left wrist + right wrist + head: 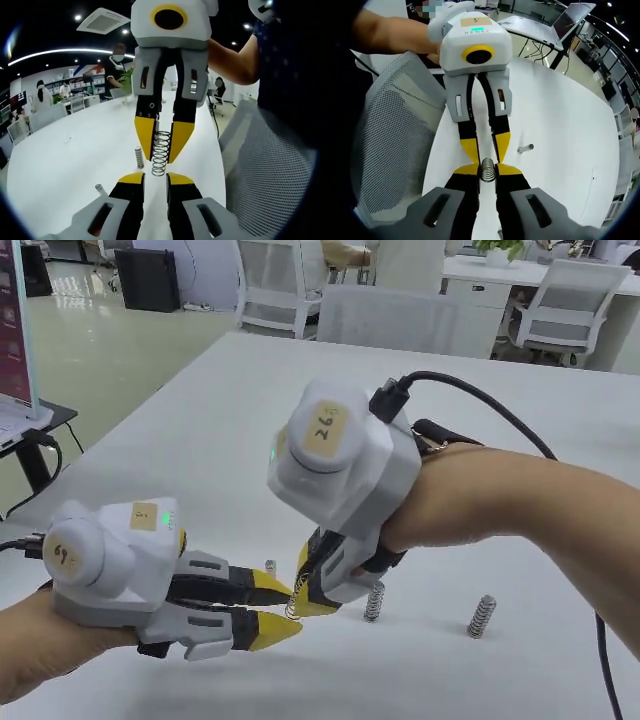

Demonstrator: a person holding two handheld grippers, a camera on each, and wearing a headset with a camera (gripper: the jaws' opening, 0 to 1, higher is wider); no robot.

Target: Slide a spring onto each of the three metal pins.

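Observation:
My right gripper (305, 595) is shut on a small metal spring (293, 602) and holds it just above the white table. In the right gripper view the spring (488, 170) sits pinched between the yellow tips of my right gripper (488, 170). My left gripper (280, 612) faces it tip to tip, jaws slightly apart with nothing clearly between them. In the left gripper view the spring (160, 152) hangs from the right gripper (161, 145), its lower end just in front of my left gripper (155, 177). A metal pin (525, 148) lies on the table.
Two more springs (374, 601) (481, 616) stand upright on the table (200, 440) to the right of the grippers. A small upright pin (270, 566) stands behind the left tips. A grey mesh chair (265, 165) is close by; office chairs line the far edge.

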